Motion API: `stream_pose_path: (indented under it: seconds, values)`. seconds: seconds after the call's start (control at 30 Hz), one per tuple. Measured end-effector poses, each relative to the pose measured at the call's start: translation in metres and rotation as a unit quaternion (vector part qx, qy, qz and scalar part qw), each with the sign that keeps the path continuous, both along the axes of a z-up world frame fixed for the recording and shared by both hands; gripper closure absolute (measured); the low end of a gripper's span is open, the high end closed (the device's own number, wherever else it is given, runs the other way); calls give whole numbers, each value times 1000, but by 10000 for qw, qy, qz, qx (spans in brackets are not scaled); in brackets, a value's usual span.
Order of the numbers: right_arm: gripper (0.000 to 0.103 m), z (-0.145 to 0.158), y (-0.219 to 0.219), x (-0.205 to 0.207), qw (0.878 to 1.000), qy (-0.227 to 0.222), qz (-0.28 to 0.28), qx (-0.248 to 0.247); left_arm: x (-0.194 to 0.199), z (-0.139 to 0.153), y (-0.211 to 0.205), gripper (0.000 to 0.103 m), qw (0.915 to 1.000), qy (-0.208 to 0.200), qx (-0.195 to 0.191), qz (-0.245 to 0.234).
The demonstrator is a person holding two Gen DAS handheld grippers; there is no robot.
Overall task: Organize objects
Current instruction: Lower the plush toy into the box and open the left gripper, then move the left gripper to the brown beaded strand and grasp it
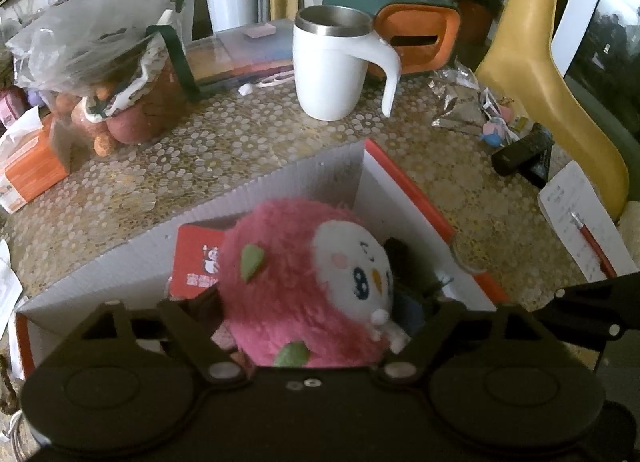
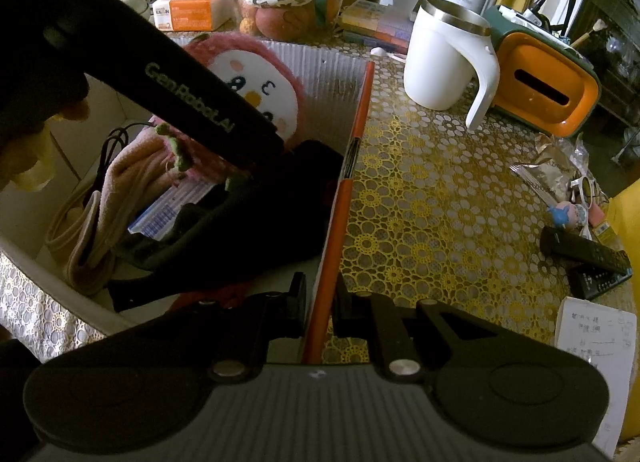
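Right in front of my left tool point(image 1: 308, 302) sits the pink plush toy point(image 1: 304, 282), lying in the white box point(image 1: 280, 189) between the two fingers. The fingers stand wide on either side of it and I see no pad pressing into the fur, so I read that tool as released. Just behind the toy, toward the left finger, a red card point(image 1: 196, 262) leans against the box wall.

My right tool point(image 2: 318, 302) is clenched on the box's orange-edged side wall point(image 2: 344, 197), one finger inside and one outside. To the left of that tool, inside the box, I see a folded pink cloth point(image 2: 120, 197), a black cable point(image 2: 112, 149) and a dark object I cannot identify.

Beyond the box, ahead of both tools, a white mug point(image 1: 332, 65) stands upright on the patterned tabletop point(image 1: 224, 141), with an orange tissue holder point(image 1: 416, 37) behind it. Off to the right of the right tool lie two remotes point(image 2: 584, 254) and a sheet of paper point(image 2: 596, 338).
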State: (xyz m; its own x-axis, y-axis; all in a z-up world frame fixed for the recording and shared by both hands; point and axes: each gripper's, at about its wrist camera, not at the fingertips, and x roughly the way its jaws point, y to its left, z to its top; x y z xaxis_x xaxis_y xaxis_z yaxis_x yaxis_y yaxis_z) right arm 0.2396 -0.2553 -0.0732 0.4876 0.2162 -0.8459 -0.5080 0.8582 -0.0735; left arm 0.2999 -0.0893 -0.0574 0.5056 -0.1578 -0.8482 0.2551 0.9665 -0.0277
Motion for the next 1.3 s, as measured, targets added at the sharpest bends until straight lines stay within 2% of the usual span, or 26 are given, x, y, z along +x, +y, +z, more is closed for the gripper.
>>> stream_pose_path:
  seconds: [0.33, 0.77, 1.3]
  values:
    - [91, 0, -2, 1, 10000, 31, -29, -9, -10, 17, 23, 7, 9995, -167, -219, 141]
    - [91, 0, -1, 1, 9999, 80, -72, -11, -41, 49, 74, 7, 9971, -476, -387, 447]
    - [92, 0, 3, 2, 9997, 151, -68, -197, -95, 73, 168, 7, 9883, -960, -142, 1175]
